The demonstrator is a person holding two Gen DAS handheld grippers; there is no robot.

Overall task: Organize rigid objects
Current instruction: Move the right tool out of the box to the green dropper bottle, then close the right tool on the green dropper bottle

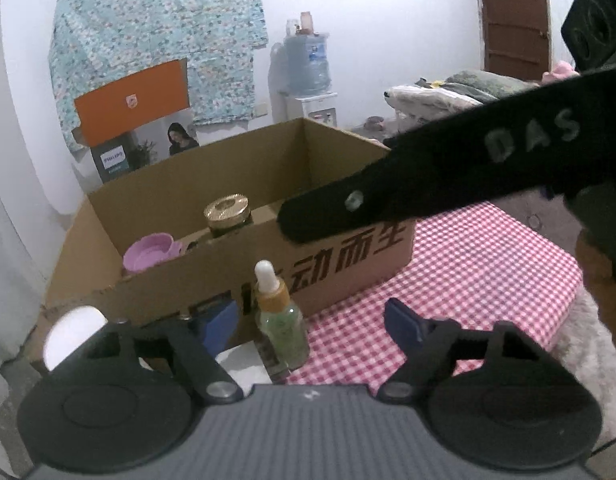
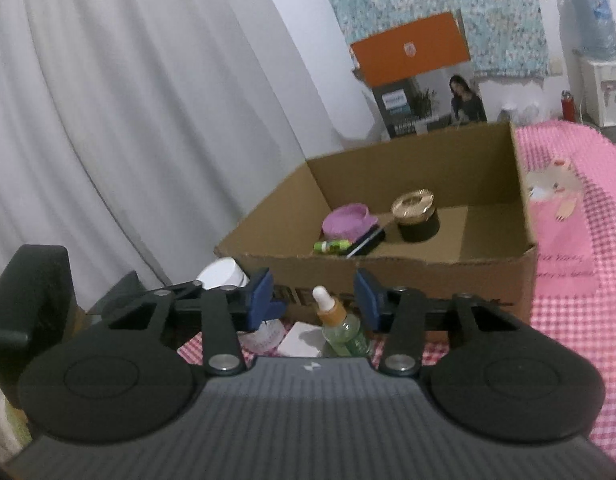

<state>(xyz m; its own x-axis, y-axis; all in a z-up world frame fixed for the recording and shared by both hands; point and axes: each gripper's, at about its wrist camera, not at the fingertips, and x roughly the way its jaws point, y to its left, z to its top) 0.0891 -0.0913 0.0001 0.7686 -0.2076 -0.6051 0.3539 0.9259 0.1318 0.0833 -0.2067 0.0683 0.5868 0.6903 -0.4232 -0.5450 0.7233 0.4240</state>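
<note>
A green dropper bottle (image 1: 281, 320) with a white bulb and orange collar stands on the checked cloth in front of the cardboard box (image 1: 348, 268). My left gripper (image 1: 312, 320) is open, with the bottle between its blue pads, nearer the left one. My right gripper (image 2: 314, 300) is open above the same bottle (image 2: 342, 326), pads on either side and apart from it. In the box (image 2: 428, 276) lie a gold-lidded dark jar (image 2: 416, 214), a pink lid (image 2: 348, 222), a green tube (image 2: 332, 246) and a dark flat item (image 2: 368, 242).
A white jar (image 2: 223, 274) and a white flat piece (image 2: 303, 340) lie left of the bottle. Grey curtain hangs at the left. Pink checked cloth (image 2: 568, 320) spreads to the right. The right gripper's black body (image 1: 448, 172) crosses over the box in the left wrist view.
</note>
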